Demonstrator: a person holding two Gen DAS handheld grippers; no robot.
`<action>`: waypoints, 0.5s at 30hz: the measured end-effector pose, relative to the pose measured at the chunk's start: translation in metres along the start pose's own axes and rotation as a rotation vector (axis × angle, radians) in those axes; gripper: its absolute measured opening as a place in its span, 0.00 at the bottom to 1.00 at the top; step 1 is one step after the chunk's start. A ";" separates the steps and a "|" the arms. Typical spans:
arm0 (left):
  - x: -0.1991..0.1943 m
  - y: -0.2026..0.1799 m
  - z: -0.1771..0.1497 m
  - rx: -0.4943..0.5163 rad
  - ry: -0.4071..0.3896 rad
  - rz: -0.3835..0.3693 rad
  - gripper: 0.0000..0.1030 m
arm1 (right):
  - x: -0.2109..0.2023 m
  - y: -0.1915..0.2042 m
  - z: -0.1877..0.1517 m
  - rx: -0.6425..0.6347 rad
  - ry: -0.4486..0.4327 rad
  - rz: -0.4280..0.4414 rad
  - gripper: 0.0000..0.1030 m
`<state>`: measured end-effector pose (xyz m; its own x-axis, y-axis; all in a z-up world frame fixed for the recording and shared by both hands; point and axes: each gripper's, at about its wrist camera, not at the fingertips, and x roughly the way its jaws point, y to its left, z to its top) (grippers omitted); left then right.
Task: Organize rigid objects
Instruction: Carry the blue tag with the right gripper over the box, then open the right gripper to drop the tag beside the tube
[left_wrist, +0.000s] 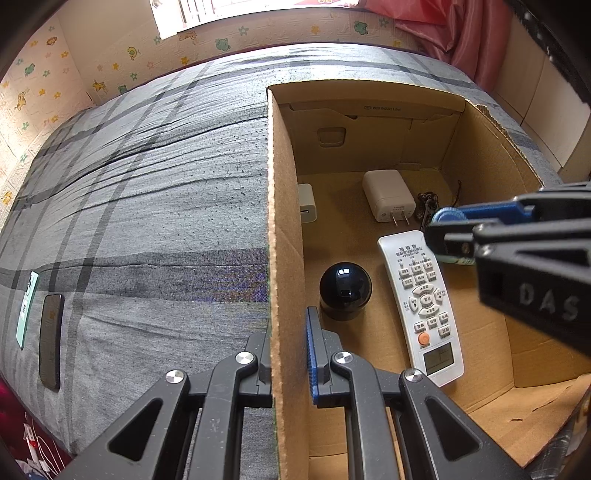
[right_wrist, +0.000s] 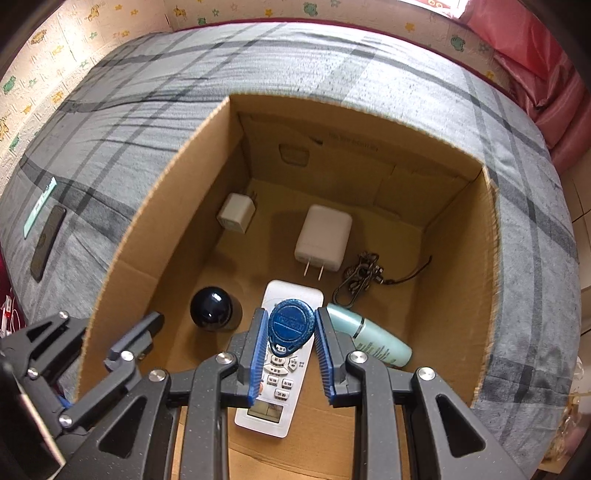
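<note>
An open cardboard box (left_wrist: 284, 221) (right_wrist: 155, 229) stands on a grey plaid bed. My left gripper (left_wrist: 288, 350) (right_wrist: 107, 325) is shut on the box's left wall, one finger inside and one outside. My right gripper (right_wrist: 291, 314) (left_wrist: 443, 229) hangs inside the box, shut on a round blue key tag (right_wrist: 291, 326) (left_wrist: 448, 216), just above a white remote (right_wrist: 275, 387) (left_wrist: 421, 306). On the box floor lie a black dome-shaped gadget (left_wrist: 345, 290) (right_wrist: 212, 308), a large white charger (right_wrist: 323, 238) (left_wrist: 388, 199), a small white charger (right_wrist: 236, 214) (left_wrist: 306, 203), a key chain (right_wrist: 360, 277) and a teal bottle (right_wrist: 373, 341).
A dark phone (left_wrist: 51, 339) (right_wrist: 48, 242) and a green case (left_wrist: 27, 308) (right_wrist: 38, 212) lie on the bed left of the box. Red bedding (right_wrist: 535, 55) is piled at the far right. A wall with animal stickers (left_wrist: 74, 62) runs behind the bed.
</note>
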<state>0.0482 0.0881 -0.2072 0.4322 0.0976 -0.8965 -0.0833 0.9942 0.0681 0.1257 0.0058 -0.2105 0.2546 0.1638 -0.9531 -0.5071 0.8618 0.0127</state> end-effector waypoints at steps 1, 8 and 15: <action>0.000 0.000 0.000 0.001 0.000 0.001 0.12 | 0.004 0.000 -0.001 -0.002 0.006 -0.002 0.26; 0.000 -0.001 0.001 0.001 0.000 0.002 0.12 | 0.018 -0.001 -0.007 -0.007 0.024 -0.006 0.26; 0.000 -0.002 0.001 0.003 -0.001 0.005 0.12 | 0.021 -0.004 -0.006 0.004 0.030 0.001 0.26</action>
<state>0.0489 0.0864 -0.2068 0.4323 0.1026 -0.8959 -0.0826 0.9938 0.0740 0.1279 0.0022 -0.2322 0.2296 0.1504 -0.9616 -0.5037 0.8637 0.0148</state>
